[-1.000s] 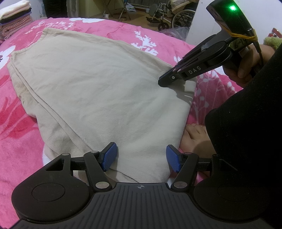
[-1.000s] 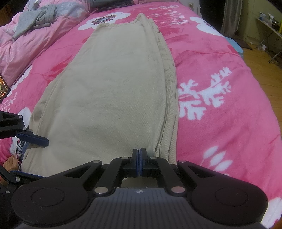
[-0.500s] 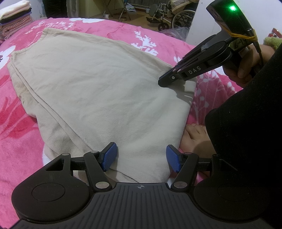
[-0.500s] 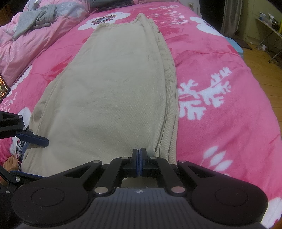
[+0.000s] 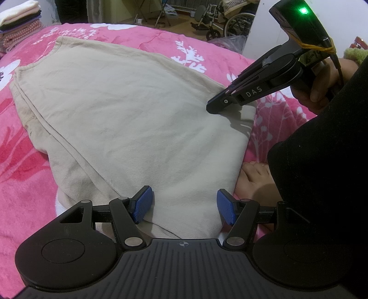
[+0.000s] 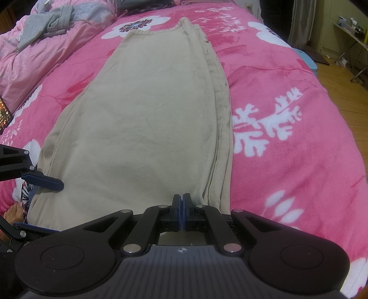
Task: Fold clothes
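**Q:** Now, reading from left to right, what threatens the fold?

**A:** At far left, the beige trousers (image 5: 128, 128) lie flat and lengthwise on the pink floral blanket (image 5: 23, 174), doubled so that the seamed edges (image 5: 57, 138) stack along one side. Those stacked layers could slide apart if only the top one is lifted. Centre: the left gripper (image 5: 184, 203) hovers at the near end of the trousers, blue pads (image 5: 143, 203) apart, cloth visible between them but not pinched. If it closes shallowly, it will likely catch a single layer, and the lift would drag rather than fold. A loose dark thread (image 5: 161, 226) lies beside the left pad.

**Q:** And further right?

**A:** The right gripper (image 5: 210, 108) has its jaws together, the tip at the near right corner of the trousers; whether it clamps cloth or only presses on it cannot be told. Uneven lifting by the two grippers would skew the crease.

**Q:** What crowds the work?

**A:** A bare foot (image 5: 253, 177) lies just beside the trousers' near edge, and the person's dark sleeve (image 5: 322, 184) fills the right side. Farther off: folded clothes stacked (image 5: 18, 20) at upper left, a wheelchair (image 5: 220, 20) on the floor beyond, and, in the right wrist view, a pink quilt (image 6: 46, 46) with a grey garment (image 6: 48, 25) on it, well apart from the trousers.
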Demonstrator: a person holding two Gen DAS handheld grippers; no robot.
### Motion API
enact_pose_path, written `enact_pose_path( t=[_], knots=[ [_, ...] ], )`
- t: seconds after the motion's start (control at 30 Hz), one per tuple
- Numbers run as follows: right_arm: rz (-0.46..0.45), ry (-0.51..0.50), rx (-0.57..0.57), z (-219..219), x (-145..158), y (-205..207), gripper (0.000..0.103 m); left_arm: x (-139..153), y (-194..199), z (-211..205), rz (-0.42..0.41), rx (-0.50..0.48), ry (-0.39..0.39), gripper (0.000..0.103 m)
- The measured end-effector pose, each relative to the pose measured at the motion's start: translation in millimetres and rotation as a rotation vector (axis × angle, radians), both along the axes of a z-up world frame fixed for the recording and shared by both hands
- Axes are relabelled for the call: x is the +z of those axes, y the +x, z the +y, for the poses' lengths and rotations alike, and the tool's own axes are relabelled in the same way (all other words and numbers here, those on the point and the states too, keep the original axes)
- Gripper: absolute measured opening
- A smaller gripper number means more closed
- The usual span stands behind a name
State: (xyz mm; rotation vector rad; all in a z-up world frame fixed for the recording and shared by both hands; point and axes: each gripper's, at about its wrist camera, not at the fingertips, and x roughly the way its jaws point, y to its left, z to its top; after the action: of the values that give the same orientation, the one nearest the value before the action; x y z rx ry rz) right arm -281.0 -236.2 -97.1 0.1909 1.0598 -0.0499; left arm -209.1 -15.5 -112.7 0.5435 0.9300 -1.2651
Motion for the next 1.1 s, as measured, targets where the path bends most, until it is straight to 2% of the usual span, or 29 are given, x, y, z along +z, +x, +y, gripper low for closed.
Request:
enact_pose_path(
  t=[0.2,0.37,0.57,0.7,0.83,1.1],
  knots=[
    [-0.002,0.028,-0.013,-4,-1,0,0.000,1,0,2,0.004,-0.002,-0.003,0.062],
    [0.000,0.055,-0.025,-9,-2,0,0.000,10,9,19,0.063,0.019,-0.018,0.062],
    [0.002,0.065,-0.035,-10,-3,0,0.000,17,31,54,0.112,0.174,0.012,0.062],
    [0.003,0.068,-0.039,-11,-3,1,0.000,17,47,75,0.148,0.308,-0.001,0.062],
    [0.008,0.063,-0.040,-10,-2,2,0.000,20,56,87,0.205,0.403,-0.065,0.062],
    [0.017,0.055,-0.047,-8,-2,3,0.000,21,69,90,0.263,0.477,-0.134,0.062]
  ],
)
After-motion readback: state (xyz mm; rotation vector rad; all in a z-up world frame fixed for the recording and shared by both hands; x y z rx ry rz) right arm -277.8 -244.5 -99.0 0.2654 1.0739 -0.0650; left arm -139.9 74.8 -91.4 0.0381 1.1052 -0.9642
